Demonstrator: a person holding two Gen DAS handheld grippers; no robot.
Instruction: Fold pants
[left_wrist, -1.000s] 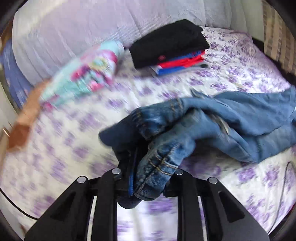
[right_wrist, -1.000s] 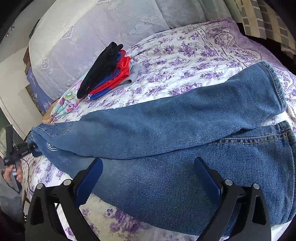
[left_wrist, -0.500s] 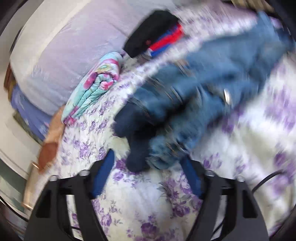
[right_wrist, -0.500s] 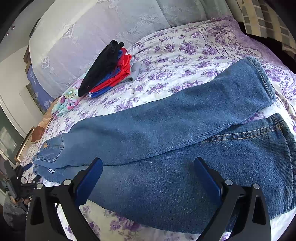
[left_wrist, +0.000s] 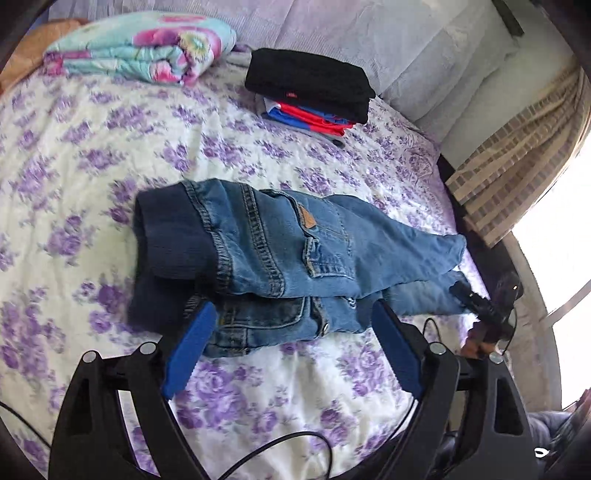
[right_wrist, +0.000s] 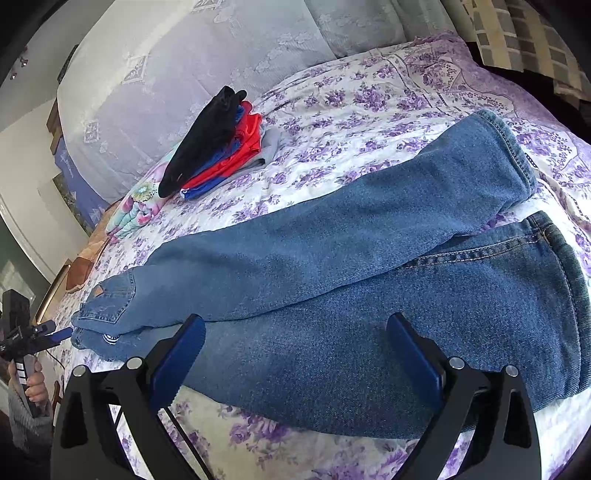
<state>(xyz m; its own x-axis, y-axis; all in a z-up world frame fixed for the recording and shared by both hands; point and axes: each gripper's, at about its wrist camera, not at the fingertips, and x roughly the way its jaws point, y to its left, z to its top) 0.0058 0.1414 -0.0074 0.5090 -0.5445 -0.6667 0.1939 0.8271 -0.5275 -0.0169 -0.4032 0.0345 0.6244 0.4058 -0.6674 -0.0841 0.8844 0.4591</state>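
Two denim legs of the jeans (right_wrist: 332, 280) lie flat on the floral bedspread (right_wrist: 351, 110), one folded over the other, so the pants' long axis runs across the bed between the two grippers. In the right wrist view the hems point toward the upper right, near the right gripper (right_wrist: 295, 354), and the waist reaches down to the lower left. In the left wrist view the waistband (left_wrist: 173, 247) with its dark inner lining sits nearest the camera, the back pocket (left_wrist: 325, 240) faces up, and the legs stretch away to the right. The left gripper (left_wrist: 291, 332) has just been opening; its blue pads stand wide apart on either side of the waist end of the jeans without pressing on the cloth. The right gripper's jaws are also spread wide above the lower leg, gripping nothing. Beyond the pants a stack of folded clothes (left_wrist: 310, 92) rests near a rolled flowered blanket (left_wrist: 147, 48).
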